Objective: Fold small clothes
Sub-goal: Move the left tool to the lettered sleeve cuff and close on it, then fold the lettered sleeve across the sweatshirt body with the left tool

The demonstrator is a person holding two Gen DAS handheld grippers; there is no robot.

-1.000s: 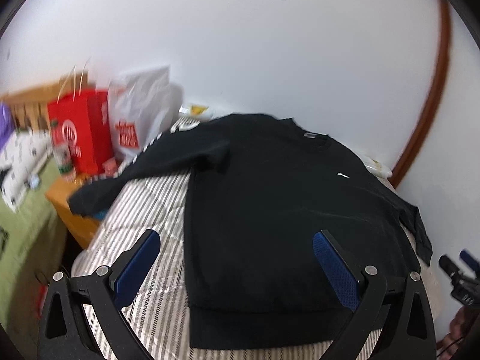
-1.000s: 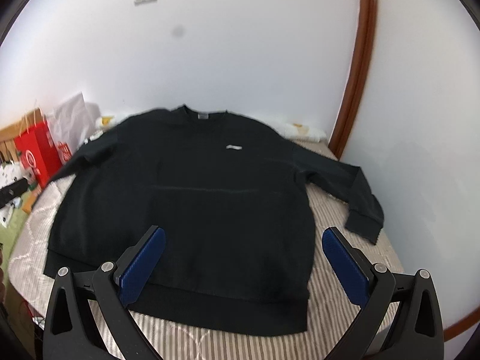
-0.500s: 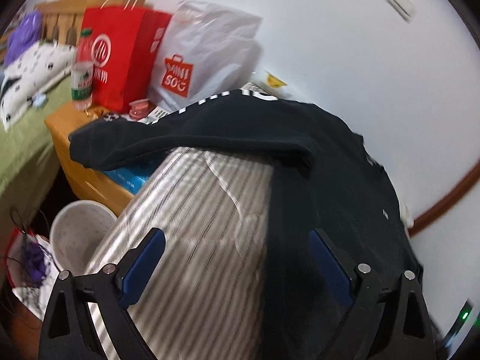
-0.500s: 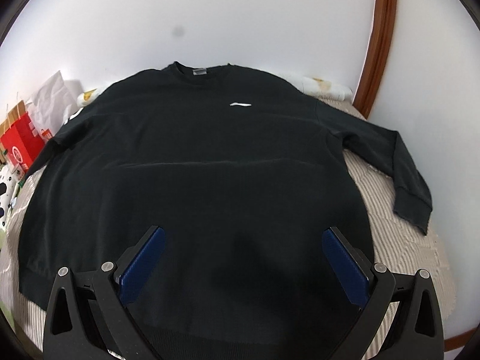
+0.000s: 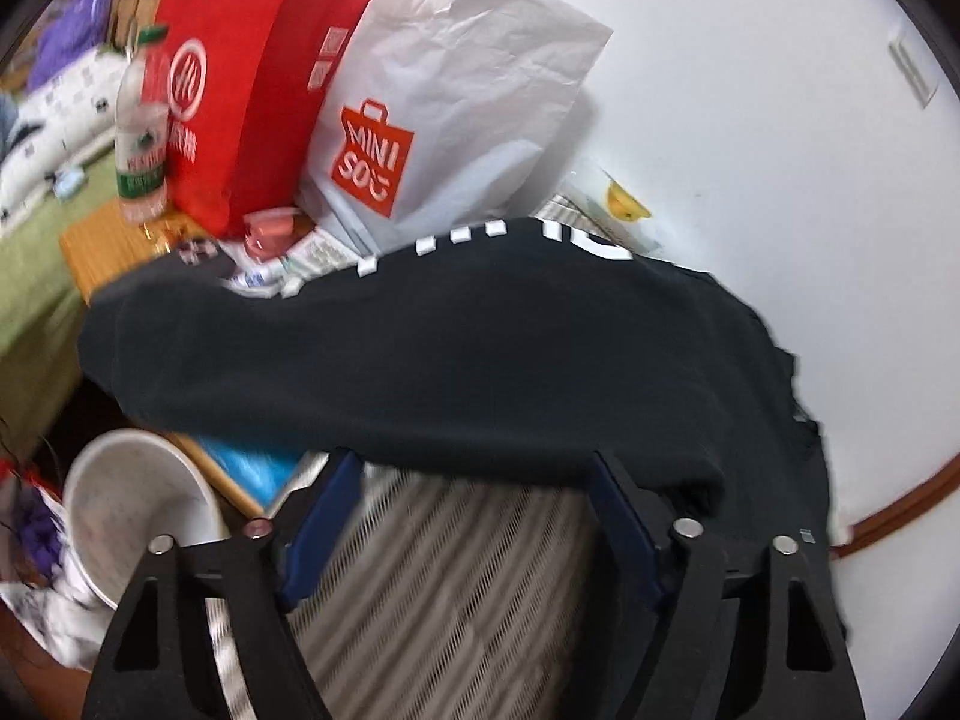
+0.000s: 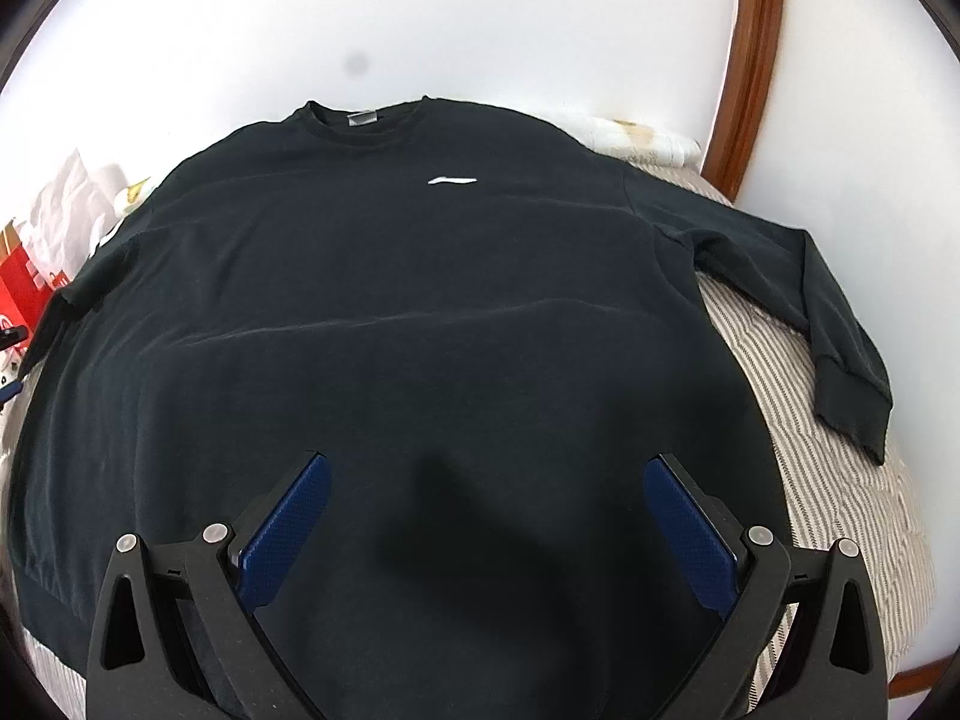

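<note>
A black sweatshirt (image 6: 390,276) lies flat, front up, on a striped bed cover (image 6: 840,510), collar toward the wall. Its one sleeve (image 6: 840,360) stretches off to the right. The other sleeve (image 5: 420,348), with white lettering, reaches left past the bed's edge. My left gripper (image 5: 474,468) sits at that sleeve's near edge; its jaws are closing, the cloth edge drapes over the fingertips, and the pads do not press on it. My right gripper (image 6: 486,462) hovers open low over the sweatshirt's lower body, with nothing held.
Beside the bed stands a wooden nightstand (image 5: 96,246) with a red paper bag (image 5: 240,90), a white Miniso bag (image 5: 456,108) and a plastic bottle (image 5: 141,138). A white bucket (image 5: 132,498) sits on the floor below. A brown door frame (image 6: 750,60) rises at the right.
My left gripper has swung left and down to the lettered sleeve, rolling, and its jaws have narrowed. My right gripper has sunk closer to the sweatshirt's body, still wide.
</note>
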